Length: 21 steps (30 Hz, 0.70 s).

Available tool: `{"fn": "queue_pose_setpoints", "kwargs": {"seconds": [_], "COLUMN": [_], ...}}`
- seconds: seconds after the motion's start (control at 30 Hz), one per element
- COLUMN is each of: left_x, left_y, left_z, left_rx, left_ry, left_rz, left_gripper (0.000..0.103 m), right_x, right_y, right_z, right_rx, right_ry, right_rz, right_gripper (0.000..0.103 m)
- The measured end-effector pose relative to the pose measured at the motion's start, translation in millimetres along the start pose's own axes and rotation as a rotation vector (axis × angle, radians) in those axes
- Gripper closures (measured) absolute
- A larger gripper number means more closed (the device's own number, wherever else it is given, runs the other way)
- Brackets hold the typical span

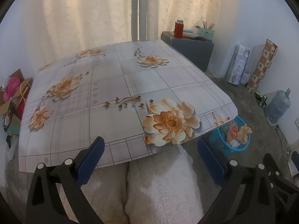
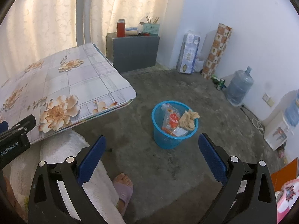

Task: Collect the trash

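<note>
A blue mesh bin [image 2: 174, 139] stands on the concrete floor right of the table; it holds a crumpled brown paper [image 2: 188, 120] and a clear wrapper with red print [image 2: 172, 120]. My right gripper [image 2: 151, 143] hovers open above the floor, just short of the bin, with nothing between its fingers. My left gripper [image 1: 150, 145] is open over the near edge of the table [image 1: 119, 85], which wears a flowered cloth with nothing lying on it. The bin [image 1: 230, 140] peeks out under the table's right corner in the left wrist view. The left gripper's body [image 2: 15, 136] shows at the right wrist view's left edge.
A person's white fleecy legs [image 1: 158, 183] and a foot in a lilac slipper [image 2: 124, 188] are below the grippers. A grey cabinet [image 2: 133, 51] with a red flask stands at the back. A water jug [image 2: 239, 86], packages and cans line the right wall. Bags [image 1: 13, 97] sit left of the table.
</note>
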<state>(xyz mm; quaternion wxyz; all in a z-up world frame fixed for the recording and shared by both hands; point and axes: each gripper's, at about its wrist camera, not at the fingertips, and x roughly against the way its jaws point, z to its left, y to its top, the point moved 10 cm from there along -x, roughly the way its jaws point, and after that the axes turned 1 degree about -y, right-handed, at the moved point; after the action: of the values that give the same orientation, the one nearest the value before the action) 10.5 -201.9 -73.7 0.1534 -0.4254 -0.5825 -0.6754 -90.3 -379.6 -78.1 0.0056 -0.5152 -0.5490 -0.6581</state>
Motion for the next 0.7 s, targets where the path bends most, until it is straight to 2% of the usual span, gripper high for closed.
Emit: {"fn": "queue_pose_setpoints", "kwargs": {"seconds": [0.7], "left_x": [0.2], "left_y": [-0.9], "left_z": [-1.8], "left_rx": [-0.007], "left_ry": [-0.003], "left_rz": [0.005], "left_gripper": [0.006], "right_x": [-0.7], "right_y": [-1.1], "right_z": [-5.5], "right_rx": [0.009], "right_ry": [-0.001], "right_rz": [-0.003], "right_gripper": [0.008]}}
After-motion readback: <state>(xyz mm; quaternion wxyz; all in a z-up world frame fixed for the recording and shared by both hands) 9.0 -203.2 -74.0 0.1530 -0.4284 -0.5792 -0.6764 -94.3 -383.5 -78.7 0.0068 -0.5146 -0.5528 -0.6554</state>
